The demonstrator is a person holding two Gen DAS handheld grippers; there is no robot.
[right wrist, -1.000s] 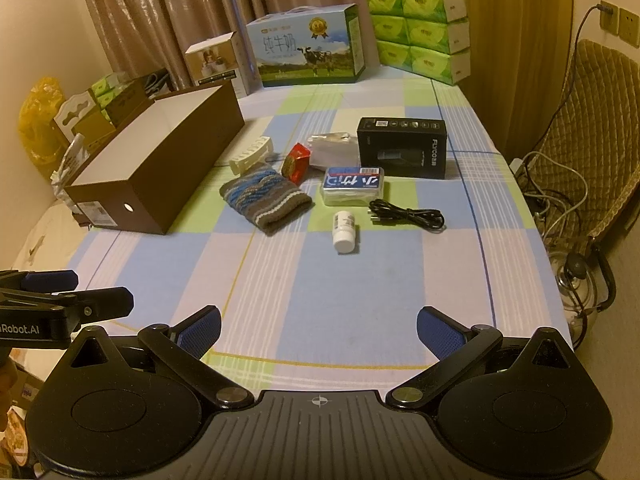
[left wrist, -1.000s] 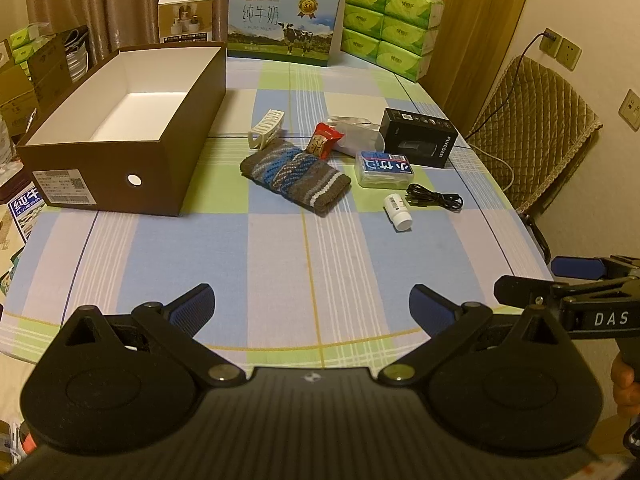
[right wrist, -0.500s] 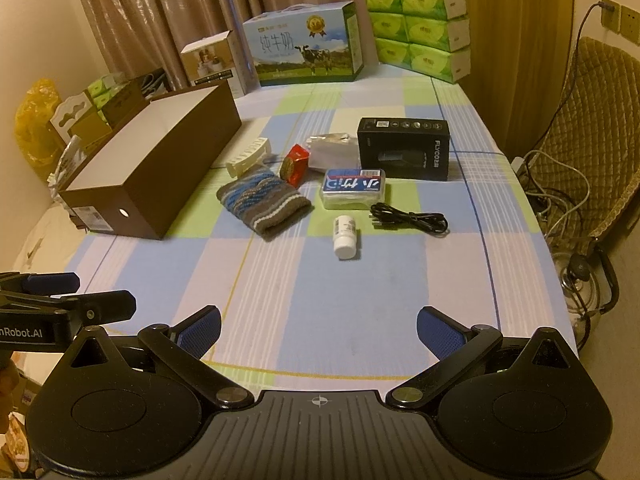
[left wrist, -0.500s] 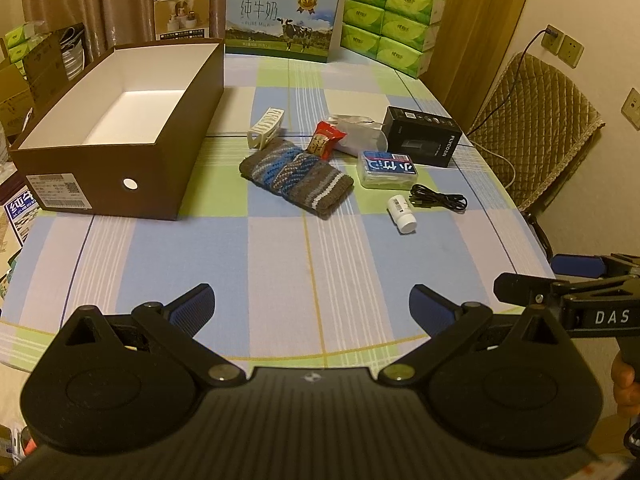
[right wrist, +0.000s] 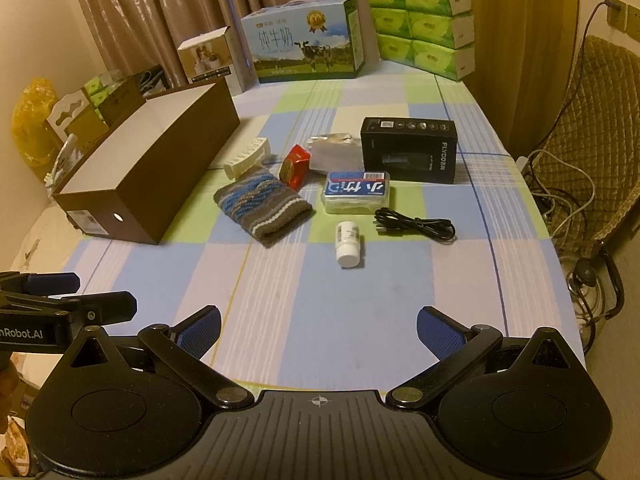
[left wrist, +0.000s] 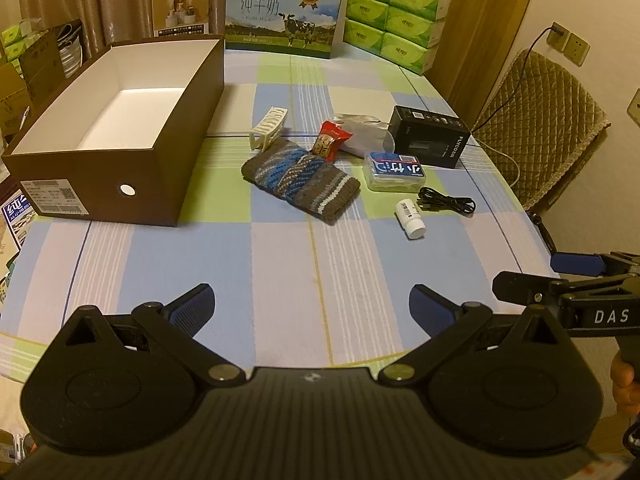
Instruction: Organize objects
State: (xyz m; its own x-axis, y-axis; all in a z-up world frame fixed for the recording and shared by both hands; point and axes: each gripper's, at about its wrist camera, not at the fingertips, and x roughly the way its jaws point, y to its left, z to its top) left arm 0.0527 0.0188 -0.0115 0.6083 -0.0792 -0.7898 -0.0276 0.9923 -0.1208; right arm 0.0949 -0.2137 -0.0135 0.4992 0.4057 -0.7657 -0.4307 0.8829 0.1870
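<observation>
Brown and empty, the box (left wrist: 108, 184) waits left of the loose items around the sock (left wrist: 298, 178), untouched, so sorting looks unstarted: both the left gripper (left wrist: 310, 306) and right gripper (right wrist: 318, 330), spread wide and holding nothing, must next reach forward to an item.

1. The tablecloth (left wrist: 224, 264) is checked in pale blue, green and lilac, with thin white stripes.
2. The open box (left wrist: 168, 168) is dark brown outside, white inside.
3. The knitted pouch (left wrist: 300, 178) is grey-brown with blue and white zigzag bands.
4. The snack packet (left wrist: 330, 140) is red.
5. The small bottle (right wrist: 349, 242) is white.
6. The cable (right wrist: 416, 227) and the carton (right wrist: 408, 150) are black.
7. The flat case (right wrist: 357, 189) has a blue label.
8. The gripper pads (right wrist: 200, 330) are blue.
9. The tissue packs (left wrist: 396, 16) are bright green.
</observation>
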